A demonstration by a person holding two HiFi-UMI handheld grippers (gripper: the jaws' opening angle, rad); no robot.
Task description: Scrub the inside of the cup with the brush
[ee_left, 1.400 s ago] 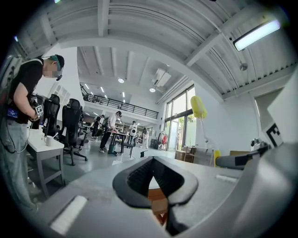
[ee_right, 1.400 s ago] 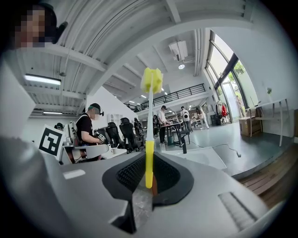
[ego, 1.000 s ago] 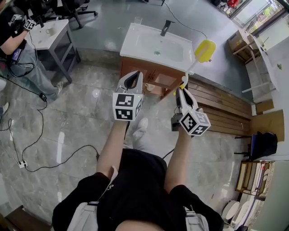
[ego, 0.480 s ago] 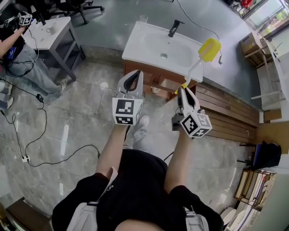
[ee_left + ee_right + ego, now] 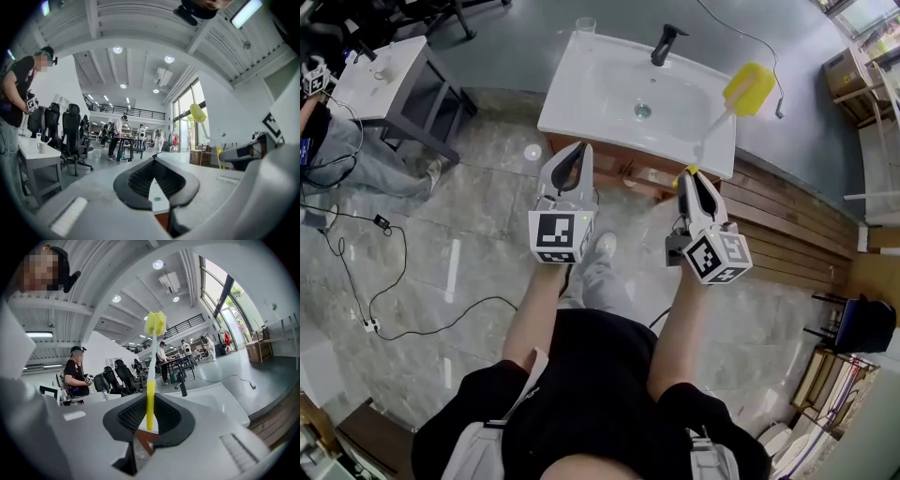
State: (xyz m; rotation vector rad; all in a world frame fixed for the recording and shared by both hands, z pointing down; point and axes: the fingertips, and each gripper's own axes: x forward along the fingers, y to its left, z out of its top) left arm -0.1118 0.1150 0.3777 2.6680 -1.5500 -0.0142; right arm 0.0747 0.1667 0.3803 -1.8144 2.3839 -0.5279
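Right now I am only at the approach; by the look of things, no scrubbing has begun. My right gripper (image 5: pixel 692 180) is clenched on the yellow end of the brush (image 5: pixel 744 92), and its sponge head pokes out over the right edge of the sink (image 5: pixel 581 98). My left gripper (image 5: pixel 574 161) is closed with nothing between its jaws, just short of the sink's front edge. The cup (image 5: pixel 586 25), a clear glass as far as I can tell, stands at the sink's back left corner, left of the faucet (image 5: pixel 666 42) and well apart from both grippers. Next, I judge, my left gripper must open, reach that corner and take the cup, so that the brush head can go inside.
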